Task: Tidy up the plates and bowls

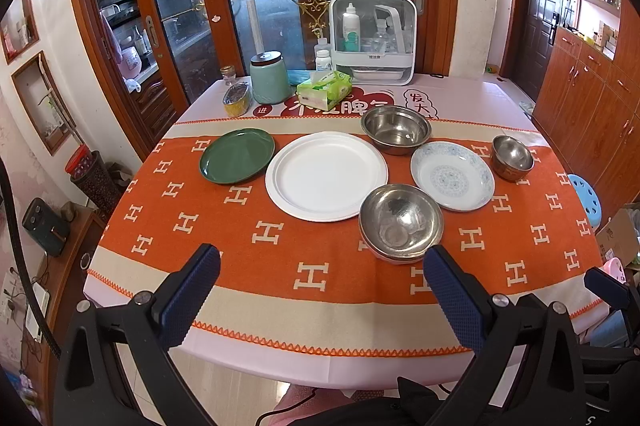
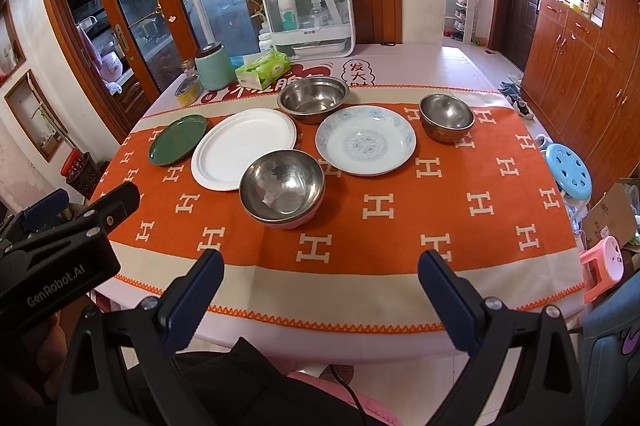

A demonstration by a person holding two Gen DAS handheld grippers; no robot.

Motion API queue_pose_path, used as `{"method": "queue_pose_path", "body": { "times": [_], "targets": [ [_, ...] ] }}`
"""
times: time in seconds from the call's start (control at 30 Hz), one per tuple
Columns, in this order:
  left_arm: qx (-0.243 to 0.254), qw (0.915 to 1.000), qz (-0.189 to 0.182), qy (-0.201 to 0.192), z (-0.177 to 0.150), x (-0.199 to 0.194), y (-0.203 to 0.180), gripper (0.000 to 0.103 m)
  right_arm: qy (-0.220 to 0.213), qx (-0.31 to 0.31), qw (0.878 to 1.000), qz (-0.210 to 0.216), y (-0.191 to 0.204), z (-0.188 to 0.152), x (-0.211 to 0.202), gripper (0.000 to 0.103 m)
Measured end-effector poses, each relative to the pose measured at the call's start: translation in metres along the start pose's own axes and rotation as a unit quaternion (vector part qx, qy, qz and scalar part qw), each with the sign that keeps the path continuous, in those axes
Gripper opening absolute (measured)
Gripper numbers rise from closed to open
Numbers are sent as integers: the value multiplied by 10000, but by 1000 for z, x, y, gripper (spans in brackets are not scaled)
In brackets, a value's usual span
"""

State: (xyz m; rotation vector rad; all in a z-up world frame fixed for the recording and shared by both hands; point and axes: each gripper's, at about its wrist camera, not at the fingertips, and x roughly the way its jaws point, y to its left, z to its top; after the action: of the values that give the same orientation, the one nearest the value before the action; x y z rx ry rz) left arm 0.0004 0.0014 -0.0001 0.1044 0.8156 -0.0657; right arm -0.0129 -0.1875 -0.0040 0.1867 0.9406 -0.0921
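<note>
Plates and bowls: six pieces spread over the orange patterned cloth (image 1: pixel 248 226) on the worktop (image 1: pixel 472 85), none stacked, none held.
Green plate (image 1: pixel 237 155): farthest left of the row, flat on the cloth, its right rim just beside the white plate.
White plate (image 1: pixel 326 175): the largest piece, in the middle of the cloth; looks like several thin plates nested, though the rim lines are too fine to be sure.
Near steel bowl (image 1: pixel 401 222): upright, nearest of all to the near edge, its left rim overlapping the white plate's right rim in both views; a pinkish outer shell shows under the steel.
Far steel bowl (image 1: pixel 396 129): wide and upright, at the far edge of the orange band, just behind the white plate and the patterned plate.
Blue-patterned plate (image 1: pixel 452 175): right of the white plate, flat, between the two large steel bowls.
Small steel bowl (image 1: pixel 512 157): farthest right, upright, just beside the patterned plate.
Far clutter: yellow tin (image 1: pixel 236 99), green lidded jar (image 1: pixel 270 77), tissue pack (image 1: pixel 324 89), white storage box (image 1: pixel 373 37) with bottles inside.
Left hand-held gripper (image 1: pixel 320 274): fingers spread wide, empty, over the near edge of the cloth.
Right hand-held gripper (image 2: pixel 320 276): fingers spread wide, empty, over the near edge, right of the left one.
</note>
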Motion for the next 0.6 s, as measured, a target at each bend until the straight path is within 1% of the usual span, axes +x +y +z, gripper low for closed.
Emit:
{"method": "queue_pose_path", "body": {
  "times": [0.6],
  "targets": [
    [-56,10000,-13,36,1,3,0,102,-9,-22,10000,2,-3,-1,-2,98]
  ]
}}
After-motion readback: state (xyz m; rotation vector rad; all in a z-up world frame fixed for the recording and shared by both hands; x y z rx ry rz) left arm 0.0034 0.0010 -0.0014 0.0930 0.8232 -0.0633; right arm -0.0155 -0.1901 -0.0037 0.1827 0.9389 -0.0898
